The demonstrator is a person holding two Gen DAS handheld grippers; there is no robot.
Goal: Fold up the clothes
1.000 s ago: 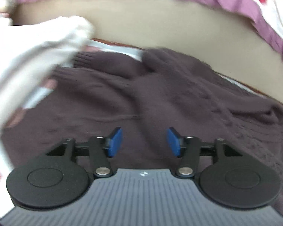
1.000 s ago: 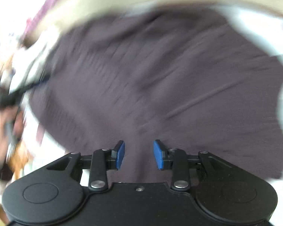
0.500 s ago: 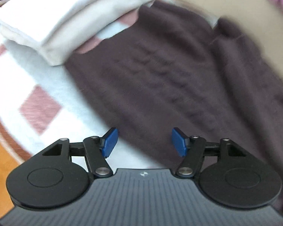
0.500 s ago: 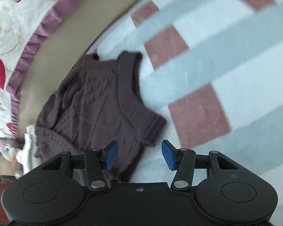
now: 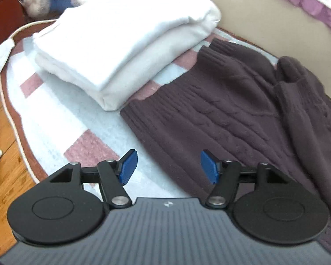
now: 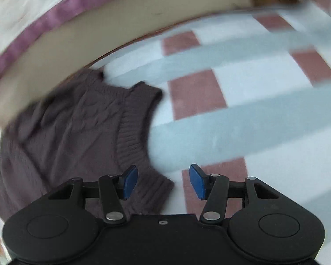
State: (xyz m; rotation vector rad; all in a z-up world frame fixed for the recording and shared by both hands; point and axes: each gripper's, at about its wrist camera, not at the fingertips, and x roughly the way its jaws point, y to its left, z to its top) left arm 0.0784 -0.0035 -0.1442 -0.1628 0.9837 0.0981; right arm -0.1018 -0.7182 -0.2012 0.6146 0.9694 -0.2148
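The left gripper point(image 5: 168, 166) and right gripper point(image 6: 163, 182) both hang released (nothing between the pads). The brown sweater point(image 5: 231, 114) lies on the checked blanket point(image 6: 242, 114), right of centre, beside folded white cloth point(image 5: 121, 44).

Dark brown cable-knit sleeveless sweater point(image 6: 77, 132) on checked pink, white and blue blanket point(image 6: 242, 119), beneath wide-spread right hand-held gripper point(image 6: 163, 182).

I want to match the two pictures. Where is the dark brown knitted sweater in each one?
Left wrist view: the sweater fills the middle and right, beside the folded white stack.
Right wrist view: the sweater lies at lower left, its ribbed edge near the left blue pad.
Shared landmark: the checked blanket under it.
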